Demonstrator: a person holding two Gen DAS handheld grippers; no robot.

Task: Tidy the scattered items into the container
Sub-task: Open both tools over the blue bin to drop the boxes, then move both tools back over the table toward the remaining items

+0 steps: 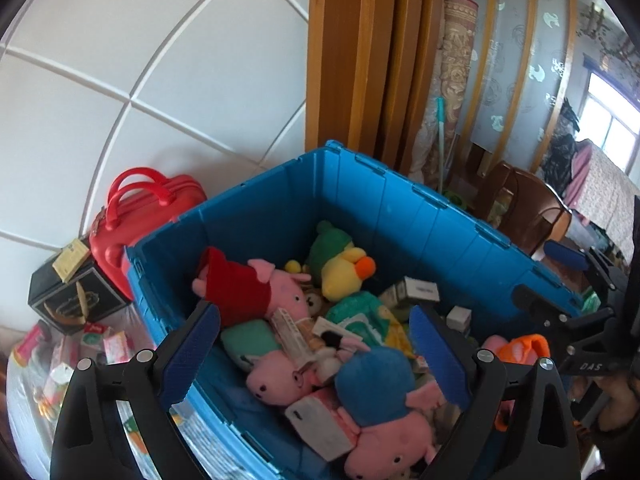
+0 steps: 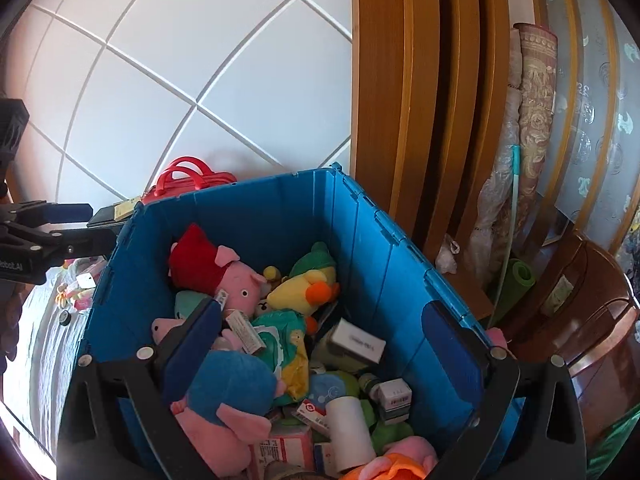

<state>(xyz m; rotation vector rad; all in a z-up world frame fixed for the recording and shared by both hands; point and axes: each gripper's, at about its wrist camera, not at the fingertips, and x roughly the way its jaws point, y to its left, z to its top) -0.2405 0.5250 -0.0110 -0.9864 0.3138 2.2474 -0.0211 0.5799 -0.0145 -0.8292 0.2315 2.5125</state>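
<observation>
A blue plastic bin (image 1: pixel 360 204) (image 2: pixel 372 264) is filled with plush toys and small boxes: pink pigs (image 1: pixel 280 292) (image 2: pixel 240 280), a yellow duck in a green hat (image 1: pixel 344 264) (image 2: pixel 304 288), a blue-dressed pig (image 1: pixel 376 384) (image 2: pixel 232 384), and white boxes (image 2: pixel 356 346). My left gripper (image 1: pixel 316 356) is open and empty, held over the bin's near side. My right gripper (image 2: pixel 324 352) is open and empty above the bin. The right gripper also shows at the right edge of the left wrist view (image 1: pixel 568 280).
A red bag (image 1: pixel 140 208) (image 2: pixel 188 180) and a black box (image 1: pixel 76 292) stand left of the bin against the white tiled wall. Small packets (image 1: pixel 80 356) lie on a shiny surface at left. Wooden panels (image 1: pixel 360 56), rolled rugs and a brown chair (image 2: pixel 580 312) stand right.
</observation>
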